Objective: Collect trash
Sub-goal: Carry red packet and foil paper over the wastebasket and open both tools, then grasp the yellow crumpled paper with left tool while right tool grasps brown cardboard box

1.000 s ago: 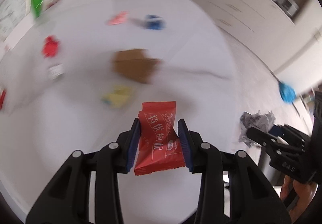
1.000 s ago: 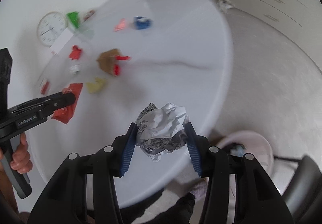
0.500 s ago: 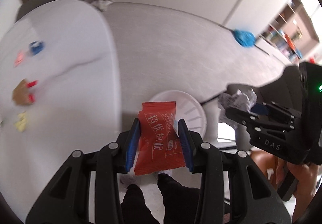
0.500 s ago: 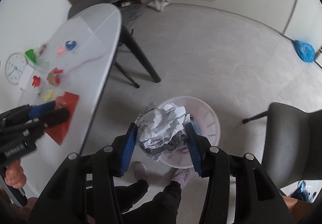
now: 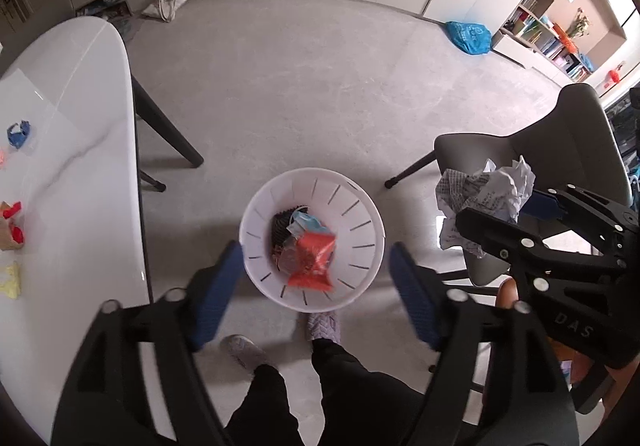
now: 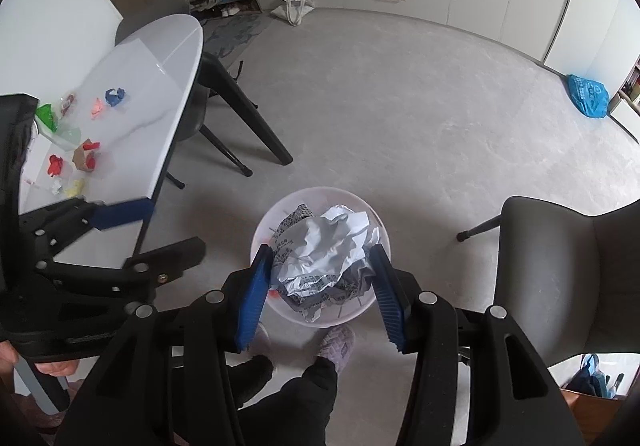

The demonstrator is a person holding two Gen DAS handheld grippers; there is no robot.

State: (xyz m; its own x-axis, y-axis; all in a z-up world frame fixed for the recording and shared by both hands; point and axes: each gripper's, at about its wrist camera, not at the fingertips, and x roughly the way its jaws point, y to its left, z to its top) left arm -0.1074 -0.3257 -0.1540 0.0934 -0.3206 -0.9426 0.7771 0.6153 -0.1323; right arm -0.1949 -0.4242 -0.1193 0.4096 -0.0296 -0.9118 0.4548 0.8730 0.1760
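Trash: red snack wrapper lies inside the white slotted wastebasket on the floor, on top of a blue face mask and dark scraps, seen only in the left wrist view; in the right wrist view the basket interior is mostly hidden behind the crumpled paper ball. Left tongs spread wide, nothing between the blue pads, pointing straight down over the basket. Right tongs pinching the paper ball between both pads, held above the basket, also aimed downward; the left view shows them from the side at the right edge, ball gripped, in front of a grey chair. White tabletop to the left carries more scraps: blue wrapper, green piece, red bits, brown paper, yellow piece. Person's slippered feet just beside the basket.
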